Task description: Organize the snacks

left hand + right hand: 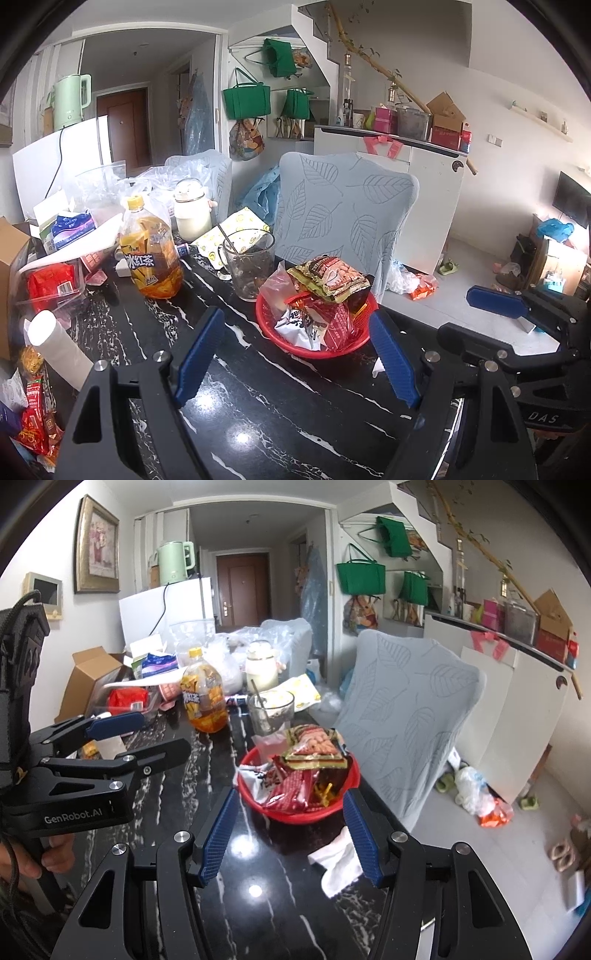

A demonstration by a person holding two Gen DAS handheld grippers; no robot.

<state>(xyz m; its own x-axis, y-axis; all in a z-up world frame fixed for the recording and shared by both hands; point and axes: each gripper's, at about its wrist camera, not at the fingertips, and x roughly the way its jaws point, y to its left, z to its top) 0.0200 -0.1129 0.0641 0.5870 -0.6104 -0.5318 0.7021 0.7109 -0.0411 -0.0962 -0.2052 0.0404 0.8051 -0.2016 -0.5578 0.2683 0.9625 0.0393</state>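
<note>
A red basket (314, 352) (295, 818) heaped with snack packs stands at the right edge of the black marble table (258, 413) (258, 904). A peanut pack (332, 277) (314, 747) lies on top of the heap. My left gripper (295, 315) is open just before the basket, with nothing between its fingers. My right gripper (291, 794) is open too, close to the basket's near rim and holding nothing. Each gripper shows in the other's view: the right gripper (476, 314) beside the table edge, the left gripper (162, 731) over the table's left half. More red snack packets (37, 417) lie at the near left.
An iced tea bottle (151, 254) (203, 701) and a glass mug (251, 262) (271, 712) stand behind the basket. A leaf-patterned chair (343, 206) (406, 716) presses against the table's right side. A crumpled tissue (336, 864) lies near the edge. Boxes and bags crowd the far left.
</note>
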